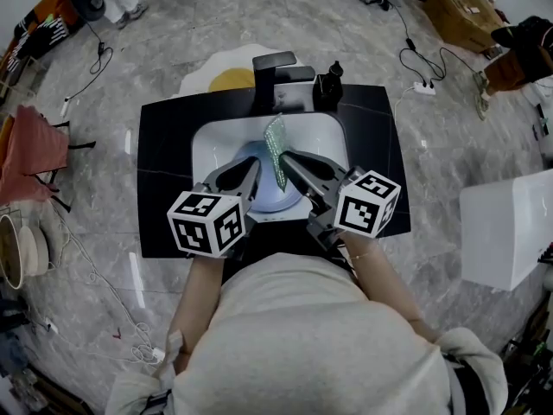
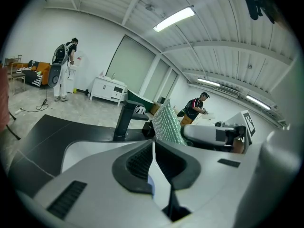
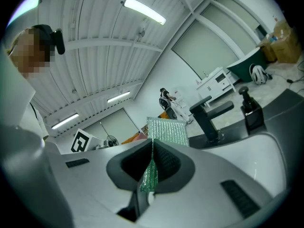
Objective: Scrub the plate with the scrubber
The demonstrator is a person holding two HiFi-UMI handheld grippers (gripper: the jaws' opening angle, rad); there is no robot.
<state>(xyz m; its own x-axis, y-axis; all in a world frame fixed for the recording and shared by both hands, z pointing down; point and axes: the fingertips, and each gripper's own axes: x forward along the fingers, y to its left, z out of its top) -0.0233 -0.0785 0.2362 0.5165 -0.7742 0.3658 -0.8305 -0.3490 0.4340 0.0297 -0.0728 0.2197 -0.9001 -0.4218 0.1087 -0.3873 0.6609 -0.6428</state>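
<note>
In the head view a pale blue plate (image 1: 269,199) sits low in the white sink basin (image 1: 207,138). My left gripper (image 1: 255,169) is shut on its near-left rim; in the left gripper view the plate's thin edge (image 2: 159,182) shows between the closed jaws of that gripper (image 2: 153,148). The green mesh scrubber (image 1: 276,148) stands on edge over the plate, pinched by my right gripper (image 1: 286,159). It sticks up past the closed jaws of the right gripper (image 3: 152,148) as a flat green scrubber (image 3: 167,132), also seen as a green scrubber (image 2: 168,123) in the left gripper view.
A black faucet (image 1: 270,74) and a black soap dispenser (image 1: 329,83) stand behind the basin on the black countertop (image 1: 164,188). Cables lie across the grey floor, a white box (image 1: 505,227) is at the right, and people (image 2: 64,68) stand far off.
</note>
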